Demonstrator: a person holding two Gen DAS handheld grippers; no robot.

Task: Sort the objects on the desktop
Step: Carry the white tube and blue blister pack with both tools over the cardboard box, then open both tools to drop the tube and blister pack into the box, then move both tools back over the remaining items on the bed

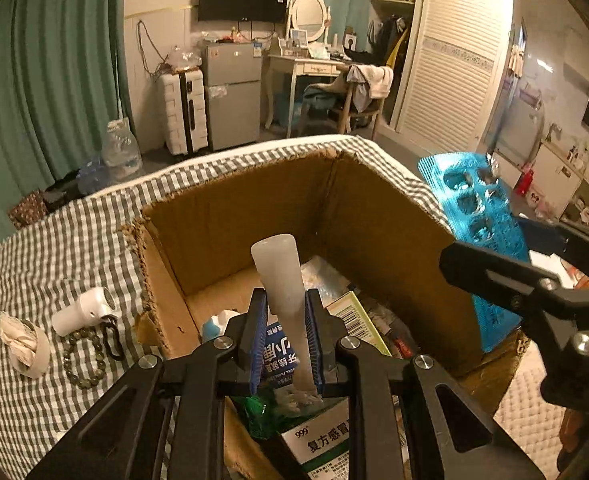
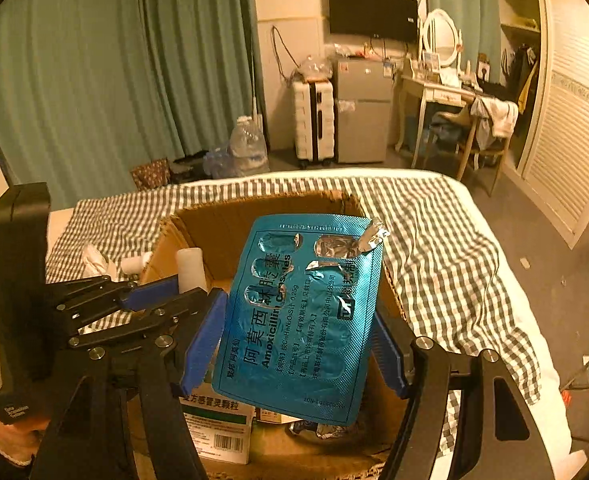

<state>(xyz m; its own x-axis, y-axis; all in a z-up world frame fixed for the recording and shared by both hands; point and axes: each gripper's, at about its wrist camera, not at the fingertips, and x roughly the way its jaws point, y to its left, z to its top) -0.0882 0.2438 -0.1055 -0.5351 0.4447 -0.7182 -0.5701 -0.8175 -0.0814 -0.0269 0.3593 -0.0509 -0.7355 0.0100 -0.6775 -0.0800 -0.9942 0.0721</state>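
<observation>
Cardboard box [image 1: 230, 216] on checked cloth [image 1: 54, 248], bracelet [image 1: 84, 356] left of it

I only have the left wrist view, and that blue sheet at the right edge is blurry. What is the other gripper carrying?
Observer: A blue blister pack printed "Amoxicillin Capsules", clamped by its side edges in the right gripper.
Operator: Are any pills gone?
Observer: Yes. The foil is torn open at the top right pockets.
Operator: Is it over the box?
Observer: Yes, above the cardboard box, with a green and white medicine carton below it.
</observation>
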